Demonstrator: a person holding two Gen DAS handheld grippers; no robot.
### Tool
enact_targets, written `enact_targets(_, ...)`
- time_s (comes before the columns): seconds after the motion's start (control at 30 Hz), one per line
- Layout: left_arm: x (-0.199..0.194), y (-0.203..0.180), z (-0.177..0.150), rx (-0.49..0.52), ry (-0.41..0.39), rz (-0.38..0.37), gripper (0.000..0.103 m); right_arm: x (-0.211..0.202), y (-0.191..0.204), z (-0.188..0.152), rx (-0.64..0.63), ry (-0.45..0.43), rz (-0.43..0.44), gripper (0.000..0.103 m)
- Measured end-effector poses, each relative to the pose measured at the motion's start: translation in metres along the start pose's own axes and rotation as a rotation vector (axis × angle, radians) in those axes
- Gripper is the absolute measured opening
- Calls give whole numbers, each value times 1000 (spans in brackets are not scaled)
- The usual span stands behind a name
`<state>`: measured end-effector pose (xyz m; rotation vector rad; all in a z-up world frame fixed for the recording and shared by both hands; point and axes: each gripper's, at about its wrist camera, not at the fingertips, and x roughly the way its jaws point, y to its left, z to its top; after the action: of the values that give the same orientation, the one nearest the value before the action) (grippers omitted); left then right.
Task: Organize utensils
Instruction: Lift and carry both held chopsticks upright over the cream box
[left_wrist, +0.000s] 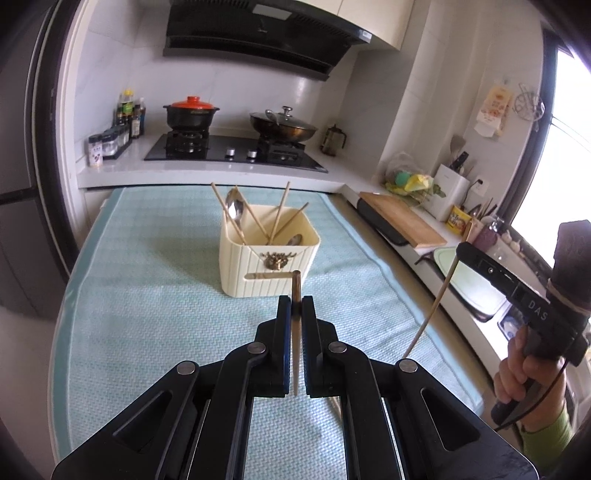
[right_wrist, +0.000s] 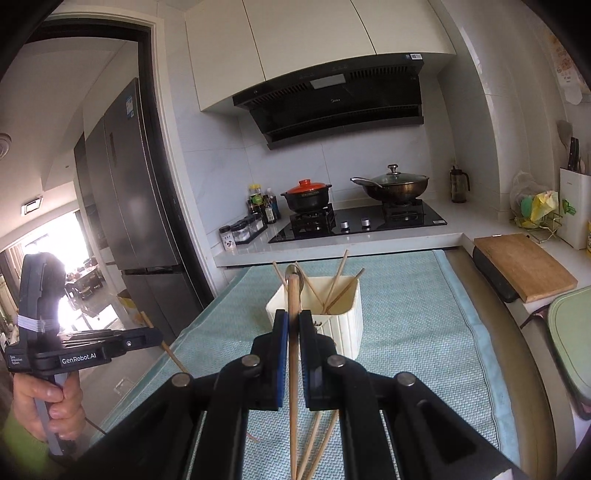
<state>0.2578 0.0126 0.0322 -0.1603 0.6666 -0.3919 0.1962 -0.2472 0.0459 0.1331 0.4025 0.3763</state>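
Teal mat (right_wrist: 406, 332): loose chopsticks (right_wrist: 314, 443) half-hidden under hand-held gripper (right_wrist: 293, 325).

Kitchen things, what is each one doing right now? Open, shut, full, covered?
left claw: shut on a chopstick.
right claw: shut on another chopstick.
cream holder: upright on the blue mat, holding chopsticks and spoons.
black pot: covered by an orange lid.
wok: covered by a glass lid.
loose chopsticks: lying on the mat.
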Motion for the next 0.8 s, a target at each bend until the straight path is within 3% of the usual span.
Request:
enact_targets(0.23, -11, -3, 6, 5, -26, -8, 3, -9, 7, 6, -21, -65, 1, 6)
enact_targets(0.8, -20, 0, 24, 2, -69, 6, 3, -1, 10, 17, -31, -60, -5, 6)
